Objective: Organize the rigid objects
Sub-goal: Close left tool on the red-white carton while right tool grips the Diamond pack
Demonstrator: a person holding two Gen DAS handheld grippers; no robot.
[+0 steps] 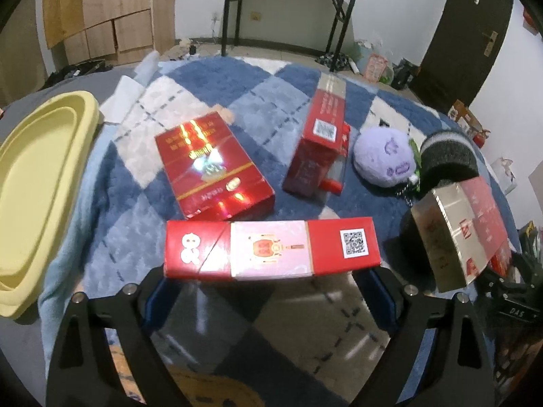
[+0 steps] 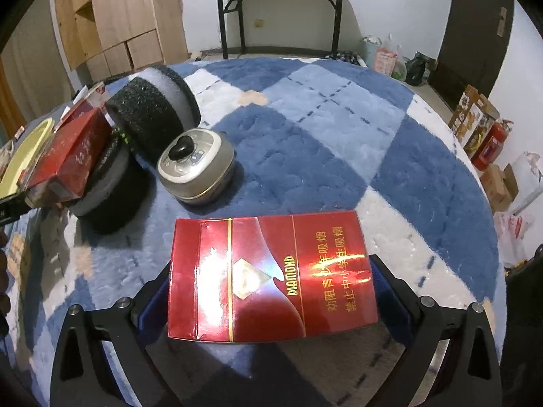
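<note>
My left gripper (image 1: 271,271) is shut on a long red and pink box with a QR code (image 1: 271,247), held crosswise above the blue checked rug (image 1: 237,81). Ahead on the rug lie a shiny red carton (image 1: 213,166) and a tall red box (image 1: 320,139). At the right of the left wrist view a gold and red box (image 1: 461,227) is held up. My right gripper (image 2: 271,291) is shut on a red Diamond carton (image 2: 271,278), held flat above the rug (image 2: 339,129).
A yellow tray (image 1: 40,176) lies at the rug's left edge. A purple plush ball (image 1: 385,156) and black foam rolls (image 1: 448,156) sit to the right. In the right wrist view a round grey tin (image 2: 197,166), foam rolls (image 2: 152,115) and red boxes (image 2: 68,159) lie at the left.
</note>
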